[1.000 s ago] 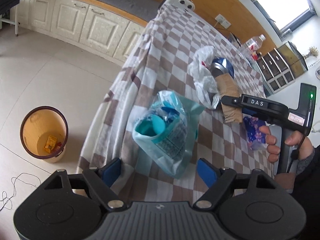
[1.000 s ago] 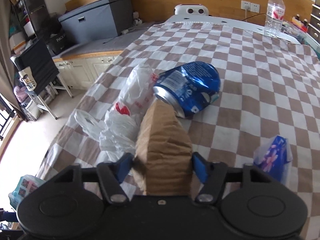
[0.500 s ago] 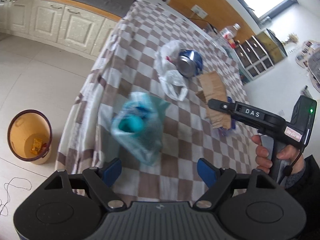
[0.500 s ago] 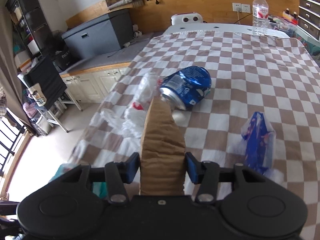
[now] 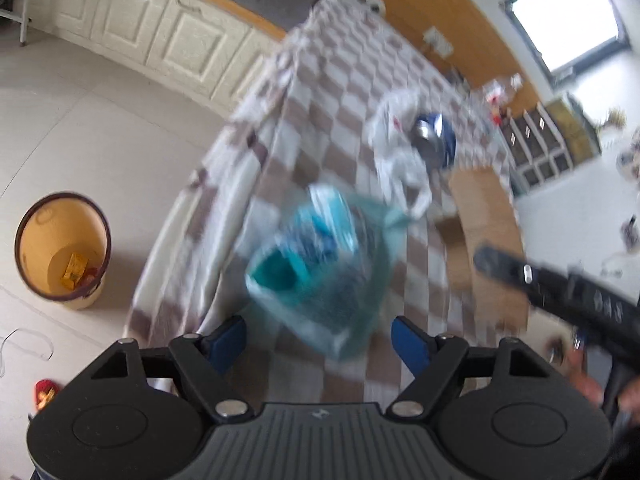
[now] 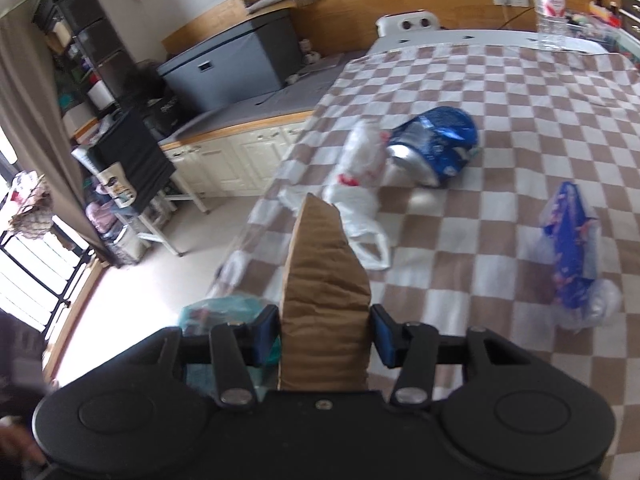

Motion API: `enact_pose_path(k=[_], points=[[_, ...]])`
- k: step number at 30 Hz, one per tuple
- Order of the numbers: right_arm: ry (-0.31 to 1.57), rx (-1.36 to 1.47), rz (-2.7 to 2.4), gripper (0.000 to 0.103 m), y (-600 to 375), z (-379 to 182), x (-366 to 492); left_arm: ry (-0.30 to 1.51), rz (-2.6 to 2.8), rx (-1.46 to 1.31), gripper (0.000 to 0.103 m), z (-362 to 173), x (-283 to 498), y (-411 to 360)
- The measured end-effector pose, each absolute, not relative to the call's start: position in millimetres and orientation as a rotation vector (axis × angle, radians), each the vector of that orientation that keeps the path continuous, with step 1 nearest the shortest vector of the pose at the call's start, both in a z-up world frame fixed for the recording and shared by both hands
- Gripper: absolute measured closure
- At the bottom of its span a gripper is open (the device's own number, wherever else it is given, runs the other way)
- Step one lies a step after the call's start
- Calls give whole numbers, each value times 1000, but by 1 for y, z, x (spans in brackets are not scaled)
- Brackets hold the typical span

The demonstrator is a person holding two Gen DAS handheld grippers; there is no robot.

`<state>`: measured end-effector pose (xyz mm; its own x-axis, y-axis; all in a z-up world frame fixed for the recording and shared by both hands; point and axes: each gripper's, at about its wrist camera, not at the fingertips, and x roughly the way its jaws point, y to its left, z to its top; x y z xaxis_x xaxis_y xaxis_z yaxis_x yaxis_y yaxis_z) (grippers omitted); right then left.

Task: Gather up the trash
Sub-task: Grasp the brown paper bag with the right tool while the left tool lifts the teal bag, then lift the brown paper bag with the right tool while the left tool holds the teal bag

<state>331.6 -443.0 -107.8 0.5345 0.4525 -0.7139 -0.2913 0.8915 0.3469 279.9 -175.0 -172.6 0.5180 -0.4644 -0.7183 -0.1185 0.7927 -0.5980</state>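
Right tool (image 6: 324, 334) clamped on the brown cardboard (image 6: 324, 300), clear of the surface (image 6: 500, 80); left tool (image 5: 320, 338), jaws just narrowed yet apart, with the teal bag (image 5: 320, 256) just ahead on the surface: center it deep between the pads before closing, then carry both to the bin (image 5: 64, 240) at lower left.
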Motion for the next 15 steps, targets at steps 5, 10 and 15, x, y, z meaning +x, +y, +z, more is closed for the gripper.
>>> enact_pose_path(k=[5,10,15], points=[[916,191,518,53,-425,-108,326,936,-243,-692,23,-179,295,-168],[964,181,528,53,-412,-122,325,905,-287,-741,23,-185,305,-166],[1010,182,480,53,-413,-136,317,930,-322,-695,33,-176,313,-176]])
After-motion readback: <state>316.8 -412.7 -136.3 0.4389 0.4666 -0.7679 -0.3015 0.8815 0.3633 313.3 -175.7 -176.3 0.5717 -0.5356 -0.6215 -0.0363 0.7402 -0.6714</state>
